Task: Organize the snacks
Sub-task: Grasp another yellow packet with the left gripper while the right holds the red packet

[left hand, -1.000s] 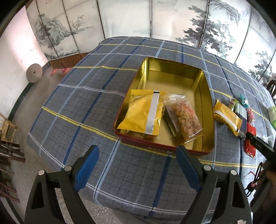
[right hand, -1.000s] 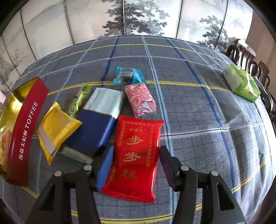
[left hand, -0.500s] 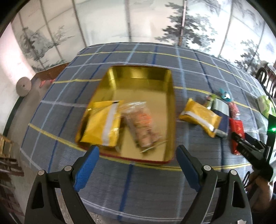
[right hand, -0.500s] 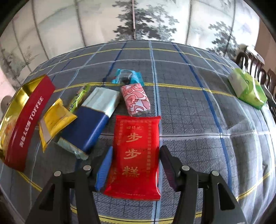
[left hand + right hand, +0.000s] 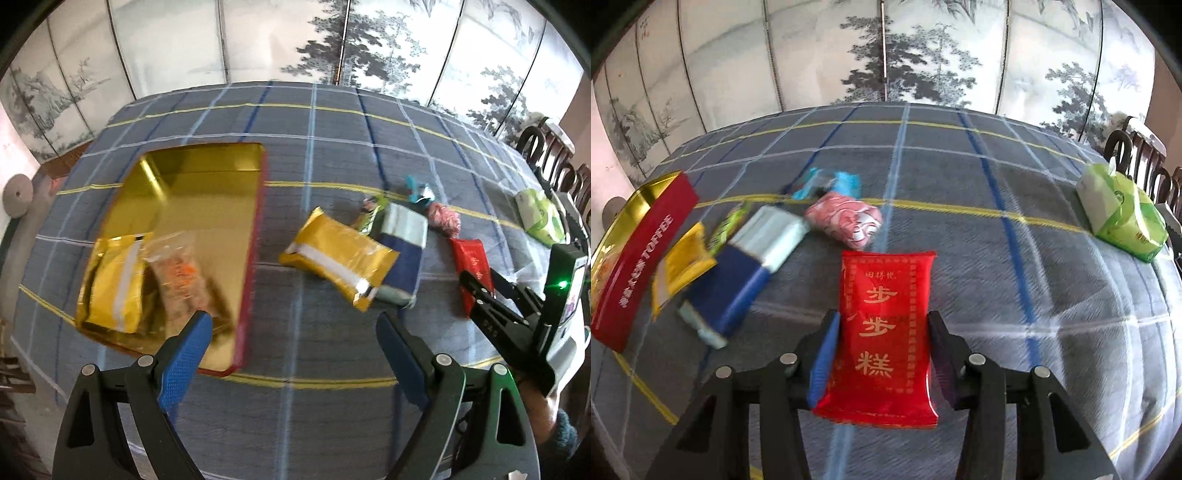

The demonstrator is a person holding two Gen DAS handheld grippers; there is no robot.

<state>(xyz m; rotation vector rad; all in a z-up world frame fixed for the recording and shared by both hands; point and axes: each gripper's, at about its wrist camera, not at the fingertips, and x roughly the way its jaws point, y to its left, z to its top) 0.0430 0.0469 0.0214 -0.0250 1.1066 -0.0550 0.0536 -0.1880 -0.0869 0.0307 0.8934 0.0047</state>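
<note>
A red snack packet [image 5: 886, 295] lies on the plaid tablecloth between the fingers of my right gripper [image 5: 882, 321]. Its jaws are closing and both pads touch the packet's long edges. The left wrist view shows that gripper [image 5: 480, 291] at the right, over the red packet [image 5: 472, 258]. My left gripper [image 5: 291, 321] hangs open and empty above the cloth, between the gold toffee tin [image 5: 255, 236] and a yellow packet [image 5: 340, 254]. The tin holds another yellow packet [image 5: 114, 280] and a clear bag of snacks [image 5: 181, 273].
Left of the red packet lie a blue-and-white packet [image 5: 738, 280], a pink packet [image 5: 846, 221], a teal wrapper [image 5: 831, 182] and a green bar [image 5: 729, 225]. A green tissue pack [image 5: 1123, 214] sits far right near dark chairs [image 5: 546, 162]. A painted screen stands behind.
My left gripper swung right, from over the tin toward the loose snacks, staying open. The right gripper slid forward along the red packet and its fingers narrowed onto the packet's edges.
</note>
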